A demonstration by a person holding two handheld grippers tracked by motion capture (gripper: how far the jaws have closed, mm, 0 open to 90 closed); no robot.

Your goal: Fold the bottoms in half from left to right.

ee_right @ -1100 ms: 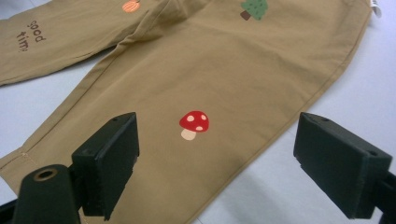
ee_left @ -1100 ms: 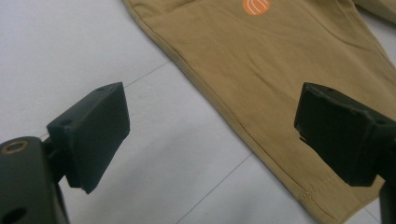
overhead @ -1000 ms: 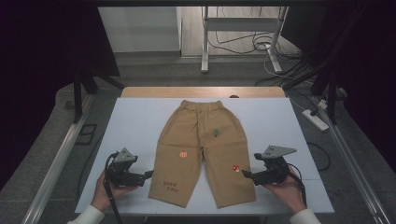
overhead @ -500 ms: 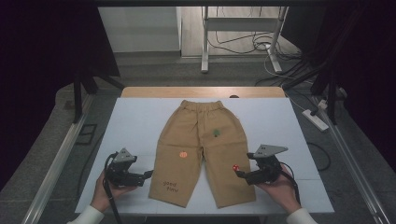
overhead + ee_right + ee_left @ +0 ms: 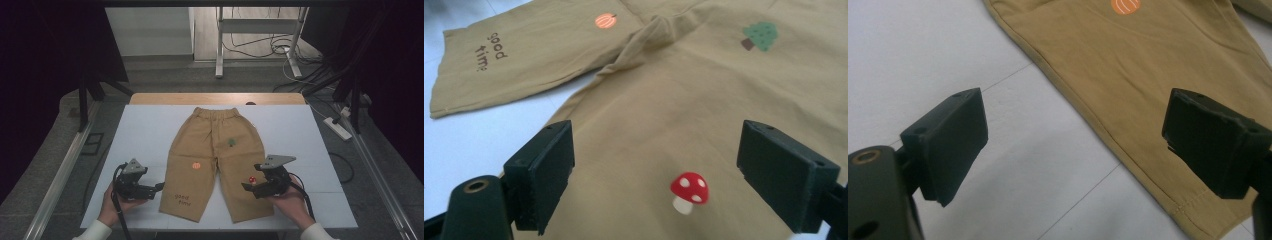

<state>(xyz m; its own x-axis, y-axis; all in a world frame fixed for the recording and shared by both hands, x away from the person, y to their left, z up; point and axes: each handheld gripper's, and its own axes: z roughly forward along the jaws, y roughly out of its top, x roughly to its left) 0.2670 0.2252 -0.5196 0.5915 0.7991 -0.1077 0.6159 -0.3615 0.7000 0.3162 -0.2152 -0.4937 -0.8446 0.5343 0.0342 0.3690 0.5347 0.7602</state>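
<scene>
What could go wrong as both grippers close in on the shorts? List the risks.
1. The left gripper is open beside the shorts, one jaw over the bare table; it might close on the thin hem edge and slip off.
2. The right gripper is open over flat cloth by the mushroom print; it may grab one layer and bunch the leg.

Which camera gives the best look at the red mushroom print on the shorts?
The right gripper view: the mushroom print sits large and sharp between its open jaws. The high view shows it as a tiny red dot beside the right gripper.
</scene>
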